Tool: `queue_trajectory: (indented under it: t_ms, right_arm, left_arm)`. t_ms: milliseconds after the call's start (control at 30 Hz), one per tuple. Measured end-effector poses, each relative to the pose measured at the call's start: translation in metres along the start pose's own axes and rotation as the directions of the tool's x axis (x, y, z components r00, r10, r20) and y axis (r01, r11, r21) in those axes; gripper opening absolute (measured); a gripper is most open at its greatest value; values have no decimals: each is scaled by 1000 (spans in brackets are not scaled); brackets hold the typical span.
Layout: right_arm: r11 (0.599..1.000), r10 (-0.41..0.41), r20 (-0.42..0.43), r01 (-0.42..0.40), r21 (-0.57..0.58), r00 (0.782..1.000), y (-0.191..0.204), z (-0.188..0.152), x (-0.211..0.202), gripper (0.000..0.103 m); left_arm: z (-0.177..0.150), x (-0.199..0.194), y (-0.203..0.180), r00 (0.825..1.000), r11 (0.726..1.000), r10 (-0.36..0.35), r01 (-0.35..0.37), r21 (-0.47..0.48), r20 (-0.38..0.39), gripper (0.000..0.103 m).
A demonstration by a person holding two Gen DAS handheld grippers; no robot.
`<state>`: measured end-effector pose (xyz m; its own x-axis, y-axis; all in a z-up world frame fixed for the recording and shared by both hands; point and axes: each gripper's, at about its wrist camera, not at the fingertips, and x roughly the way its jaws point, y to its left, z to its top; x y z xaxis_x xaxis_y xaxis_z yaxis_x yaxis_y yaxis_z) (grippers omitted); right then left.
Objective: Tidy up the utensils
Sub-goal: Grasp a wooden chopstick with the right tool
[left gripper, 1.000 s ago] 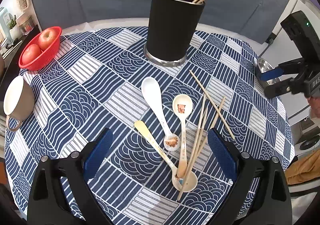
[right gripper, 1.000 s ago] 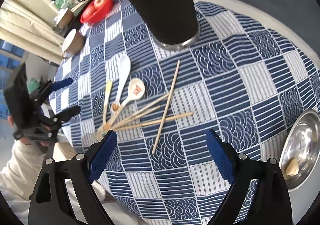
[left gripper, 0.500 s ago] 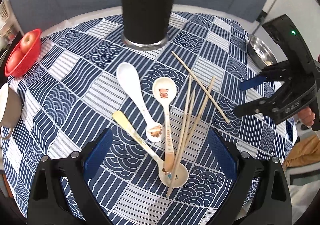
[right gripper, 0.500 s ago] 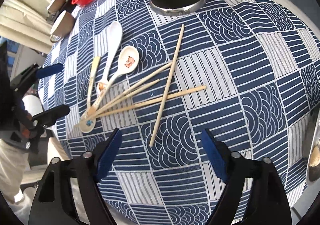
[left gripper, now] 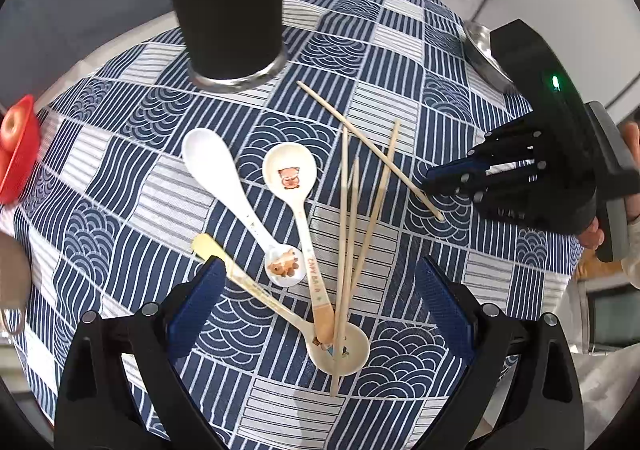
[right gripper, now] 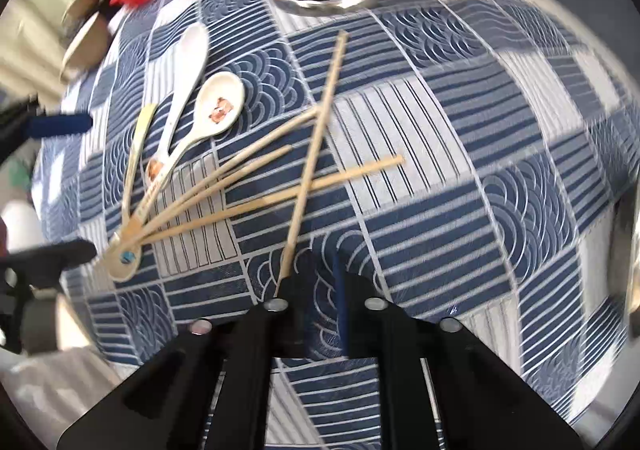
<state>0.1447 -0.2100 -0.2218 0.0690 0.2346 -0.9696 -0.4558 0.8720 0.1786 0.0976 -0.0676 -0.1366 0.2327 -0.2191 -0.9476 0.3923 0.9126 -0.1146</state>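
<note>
Several wooden chopsticks (left gripper: pixel 352 218) and three spoons lie fanned on the blue patterned tablecloth (left gripper: pixel 120 178): a white spoon (left gripper: pixel 224 178), a cream spoon with a bear picture (left gripper: pixel 298 194) and a yellow-handled spoon (left gripper: pixel 280 306). A black utensil cup (left gripper: pixel 226 6) stands behind them. My left gripper (left gripper: pixel 316 306) is open, low over the spoon handles. My right gripper (right gripper: pixel 316 282) has its jaws nearly together beside the near end of one chopstick (right gripper: pixel 312 154); it also shows in the left wrist view (left gripper: pixel 452 174).
A red basket with apples (left gripper: pixel 18 150) sits at the far left, a beige mug (right gripper: pixel 84 46) beside it. A steel bowl (left gripper: pixel 480 50) sits at the table's right edge. The table edge is close in front of both grippers.
Both grippers have moved down and in toward the utensils. My right gripper's jaws have closed from wide open to a narrow gap at the chopstick's end.
</note>
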Motion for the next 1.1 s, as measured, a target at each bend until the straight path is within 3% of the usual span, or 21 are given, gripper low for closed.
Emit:
queue_trajectory:
  t_ms: [200, 267, 333, 433, 500, 567, 633, 667, 1100]
  right_arm:
    - [990, 74, 69, -82, 117, 995, -17, -8, -15, 12]
    - [987, 95, 75, -104, 125, 993, -18, -8, -16, 19]
    - [987, 96, 86, -106, 123, 992, -11, -7, -17, 35]
    - [991, 69, 83, -78, 111, 994, -6, -1, -15, 35]
    - [995, 34, 78, -41, 94, 996, 1, 1, -10, 35]
    - [997, -7, 56, 2, 79, 998, 9, 1, -2, 29]
    - [996, -62, 46, 60, 60, 997, 13, 1, 2, 6]
    - [995, -87, 41, 85, 49, 995, 14, 0, 2, 5]
    - [972, -62, 62, 47, 229, 996, -45, -46, -31, 5]
  left_arm:
    - [6, 8, -1, 999, 998, -23, 25, 62, -34, 93]
    - [8, 10, -3, 999, 996, -24, 28, 88, -40, 93]
    - [10, 12, -3, 998, 994, -27, 32, 103, -48, 93]
    - [12, 15, -3, 998, 990, -29, 37, 133, -55, 93]
    - [13, 17, -4, 998, 988, -29, 37, 149, -55, 93]
    - [14, 18, -4, 998, 987, -30, 39, 157, -56, 93]
    - [16, 19, -3, 998, 987, -36, 44, 155, -52, 93]
    - [17, 20, -3, 998, 987, -43, 50, 154, -51, 93]
    - [29, 31, -20, 996, 977, -70, 81, 199, -60, 93]
